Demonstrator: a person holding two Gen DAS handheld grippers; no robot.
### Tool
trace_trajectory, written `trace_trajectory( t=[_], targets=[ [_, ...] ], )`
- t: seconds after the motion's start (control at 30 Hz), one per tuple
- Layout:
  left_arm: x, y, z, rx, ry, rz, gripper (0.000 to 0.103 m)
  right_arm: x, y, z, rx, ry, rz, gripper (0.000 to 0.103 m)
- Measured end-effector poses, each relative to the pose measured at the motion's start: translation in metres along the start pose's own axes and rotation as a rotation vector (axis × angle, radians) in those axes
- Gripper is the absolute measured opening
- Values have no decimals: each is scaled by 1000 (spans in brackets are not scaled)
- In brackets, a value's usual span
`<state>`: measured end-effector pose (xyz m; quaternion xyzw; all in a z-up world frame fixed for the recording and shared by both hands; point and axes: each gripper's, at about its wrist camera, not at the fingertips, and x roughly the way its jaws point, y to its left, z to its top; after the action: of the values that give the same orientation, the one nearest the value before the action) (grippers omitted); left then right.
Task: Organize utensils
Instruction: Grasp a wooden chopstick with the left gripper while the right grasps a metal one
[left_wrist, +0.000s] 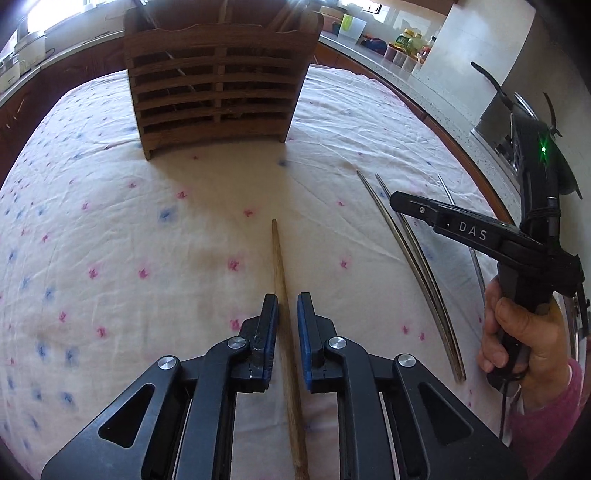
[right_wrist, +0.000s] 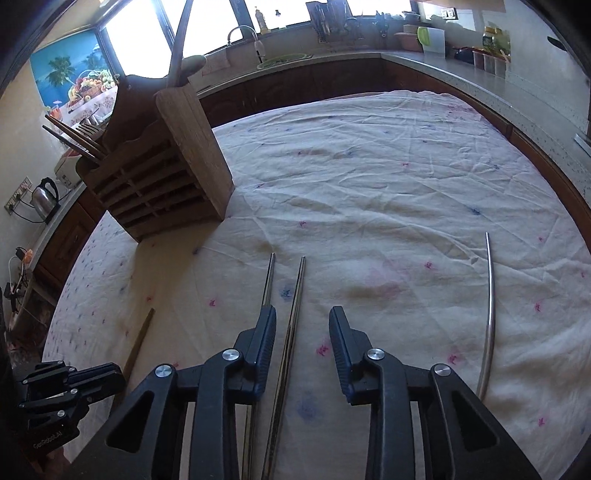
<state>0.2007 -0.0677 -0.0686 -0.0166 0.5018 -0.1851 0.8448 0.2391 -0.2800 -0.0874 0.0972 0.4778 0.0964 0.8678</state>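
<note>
A wooden slatted utensil holder (left_wrist: 218, 85) stands at the far side of the table, also in the right wrist view (right_wrist: 162, 162), with several utensils in it. A wooden chopstick (left_wrist: 284, 295) lies on the cloth between the fingers of my left gripper (left_wrist: 287, 314), which is open around it with a small gap on each side. Two metal chopsticks (right_wrist: 291, 325) lie side by side; my right gripper (right_wrist: 303, 332) is open over them. A third metal chopstick (right_wrist: 489, 314) lies apart to the right. The right gripper also shows in the left wrist view (left_wrist: 406, 206).
A white floral tablecloth (right_wrist: 388, 166) covers the table. Kitchen counters (right_wrist: 424, 62) with jars, a sink and a kettle (right_wrist: 44, 199) run behind and to the sides. My left gripper shows at the lower left in the right wrist view (right_wrist: 74, 384).
</note>
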Motion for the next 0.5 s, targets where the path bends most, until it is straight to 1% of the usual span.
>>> trace_trajectory(
  t=[0.13,0.2,0.3,0.33,0.4,0.43,0.5],
  targets=[
    [13,-11,17,62,7,62,16,12,5,13,-53,16,-36,30],
    [17,-15,21,80,-3,85,15,19,11,17,-90,16,-59,30],
    [19,-18,21,106,-23,114,14,25,26,17,-188,5,-131,29],
    [19,-18,20,111,-32,122,10,25,29,15,-204,0,-140,25],
    [18,-15,20,108,-44,124,6,24,29,15,-205,-3,-124,15],
    [16,-11,20,93,-43,101,6,23,28,16,-195,-4,-119,6],
    [11,-3,19,56,-39,55,5,20,22,17,-153,0,-82,5]
  ],
)
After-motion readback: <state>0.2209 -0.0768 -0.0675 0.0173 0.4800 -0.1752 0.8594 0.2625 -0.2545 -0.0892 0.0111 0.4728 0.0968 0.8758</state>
